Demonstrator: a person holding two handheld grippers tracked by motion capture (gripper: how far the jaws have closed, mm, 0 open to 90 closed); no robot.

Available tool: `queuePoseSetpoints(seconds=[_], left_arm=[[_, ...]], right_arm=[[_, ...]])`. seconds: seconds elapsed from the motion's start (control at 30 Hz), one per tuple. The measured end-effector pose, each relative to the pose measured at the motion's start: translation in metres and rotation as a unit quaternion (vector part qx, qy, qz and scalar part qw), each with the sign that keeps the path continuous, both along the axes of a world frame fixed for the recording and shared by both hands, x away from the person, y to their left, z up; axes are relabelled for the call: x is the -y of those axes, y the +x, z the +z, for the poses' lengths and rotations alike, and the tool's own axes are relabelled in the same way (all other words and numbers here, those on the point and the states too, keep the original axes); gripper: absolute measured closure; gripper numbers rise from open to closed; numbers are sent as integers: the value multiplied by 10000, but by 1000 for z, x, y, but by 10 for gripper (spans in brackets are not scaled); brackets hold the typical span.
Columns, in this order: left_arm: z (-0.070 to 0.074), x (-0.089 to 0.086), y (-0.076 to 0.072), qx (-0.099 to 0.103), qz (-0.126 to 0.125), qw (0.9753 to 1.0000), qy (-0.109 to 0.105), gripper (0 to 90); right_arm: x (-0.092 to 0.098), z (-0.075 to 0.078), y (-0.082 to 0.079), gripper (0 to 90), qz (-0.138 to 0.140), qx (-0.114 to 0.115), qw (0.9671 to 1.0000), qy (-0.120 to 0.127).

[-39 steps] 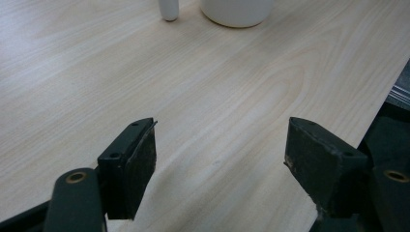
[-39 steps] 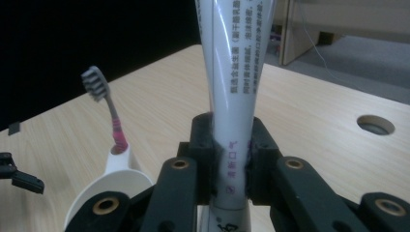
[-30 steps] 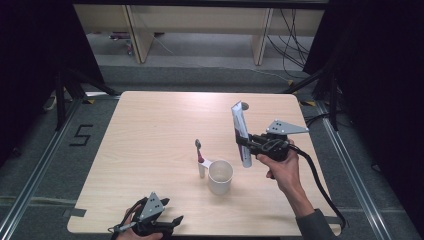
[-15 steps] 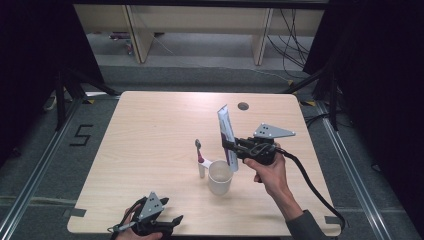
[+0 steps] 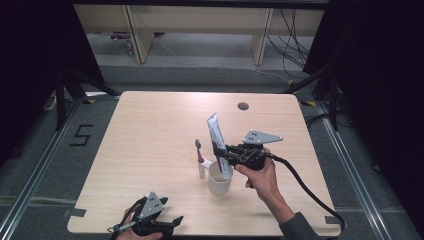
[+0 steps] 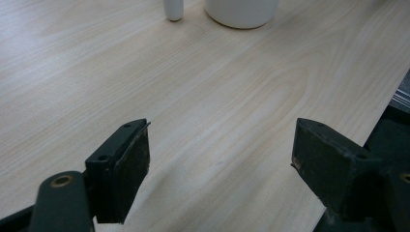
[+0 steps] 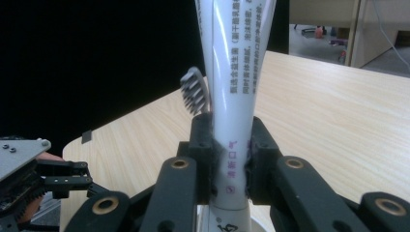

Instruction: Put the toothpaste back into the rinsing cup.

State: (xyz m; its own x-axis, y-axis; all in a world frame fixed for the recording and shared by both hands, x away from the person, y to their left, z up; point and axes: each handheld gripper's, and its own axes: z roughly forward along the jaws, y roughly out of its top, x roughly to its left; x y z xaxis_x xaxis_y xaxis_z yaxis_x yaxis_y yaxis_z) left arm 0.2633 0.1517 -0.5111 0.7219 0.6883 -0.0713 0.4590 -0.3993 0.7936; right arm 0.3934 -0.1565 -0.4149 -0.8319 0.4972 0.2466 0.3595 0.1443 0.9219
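Observation:
My right gripper (image 5: 222,153) is shut on a white toothpaste tube (image 5: 218,141) and holds it nearly upright, its lower end over or just inside the white cup (image 5: 220,180). In the right gripper view the tube (image 7: 232,92) rises between the jaws of the right gripper (image 7: 231,159). A toothbrush (image 5: 199,157) stands upright just left of the cup, its head (image 7: 194,91) showing beside the tube. My left gripper (image 5: 165,224) rests open at the table's front edge; in its own view the left gripper (image 6: 220,164) has nothing between its jaws, and the cup base (image 6: 240,10) lies ahead.
The light wooden table (image 5: 150,135) has a round cable hole (image 5: 243,106) at the back right. A black cable (image 5: 310,192) trails from the right gripper over the front right corner. Shelving legs (image 5: 135,35) stand on the floor beyond the table.
My right gripper has carried the tube leftward and toward the front, from right of the cup to right above it. The left gripper has stayed still.

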Motion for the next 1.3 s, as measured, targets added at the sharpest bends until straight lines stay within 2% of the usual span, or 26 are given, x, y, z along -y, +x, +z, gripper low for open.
queuePoseSetpoints(seconds=[0.23,0.27,0.33,0.37,0.4,0.43,0.47,0.5,0.53,0.57,0.6,0.77,0.8,0.83,0.87,0.93,0.97,1.0,1.03,1.07,1.1,1.13,1.17,1.23,1.27,1.3], left_arm=[[0,1,0,-11,23,10000,-14,211],[0,0,0,18,-32,10000,74,211],[0,1,0,15,-24,10000,16,212],[0,0,0,16,-56,10000,77,212],[0,0,1,2,-46,9999,106,212],[1,-1,1,13,-62,9998,185,212],[-1,2,0,8,-11,10000,-27,214],[-1,2,0,10,-19,10000,-14,214],[1,-1,1,21,-70,9998,187,214],[1,-1,1,17,-63,9998,189,214],[-1,2,0,33,-9,10000,-43,215],[0,0,1,5,-49,9999,124,215],[1,0,0,14,-89,9999,128,217],[1,0,0,28,-83,9999,127,217],[0,2,0,32,-16,10000,-11,217],[-1,2,0,31,-7,10000,-59,217],[-1,2,0,26,-29,10000,-28,217],[1,0,0,12,-88,9999,136,217],[1,0,0,19,-90,9999,127,218],[1,0,0,21,-74,9999,126,218],[-1,2,0,35,-9,10000,-50,218],[0,2,0,15,-23,10000,3,218],[1,0,0,20,-90,9999,133,218],[1,0,0,21,-93,9999,121,220],[-1,2,0,7,-30,10000,-12,220],[0,2,0,3,-38,10000,14,220]], right_arm=[[-1,-11,0,771,34,-33,9999,-110],[-1,-15,-1,770,-32,-126,9998,-119],[-1,-16,0,770,-25,-37,9999,-130],[-1,-17,0,770,-30,-45,9999,-162],[-2,-18,-1,770,-9,-159,9998,-141],[-2,-19,-1,770,-5,-101,9997,-203],[-2,-21,-1,769,-3,-13,9996,-274],[-4,-22,-2,769,54,-78,9997,-246],[-5,-23,-4,769,-2,-141,9996,-264],[-5,-25,-2,769,20,1,9995,-315],[-6,-26,-2,768,73,-38,9995,-309],[-8,-31,-4,766,109,-94,9990,-415],[-9,-33,-5,765,104,-174,9987,-459],[-8,-34,-3,765,91,14,9985,-531],[-8,-34,-4,765,124,-74,9990,-428],[-7,-34,-3,764,135,-70,9989,-445],[-7,-34,-3,764,118,-55,9989,-460],[-6,-34,-3,763,95,-28,9987,-494],[-7,-34,-3,763,143,-80,9989,-439],[-6,-34,-5,763,125,-110,9986,-508],[-6,-33,-7,762,99,-160,9982,-573],[-6,-34,-6,762,115,-32,9984,-554],[-6,-34,-6,762,152,-57,9979,-634],[-4,-35,-6,762,178,-9,9973,-711],[-2,-36,-7,763,123,-9,9969,-781],[-2,-36,-7,763,123,-9,9969,-781]])
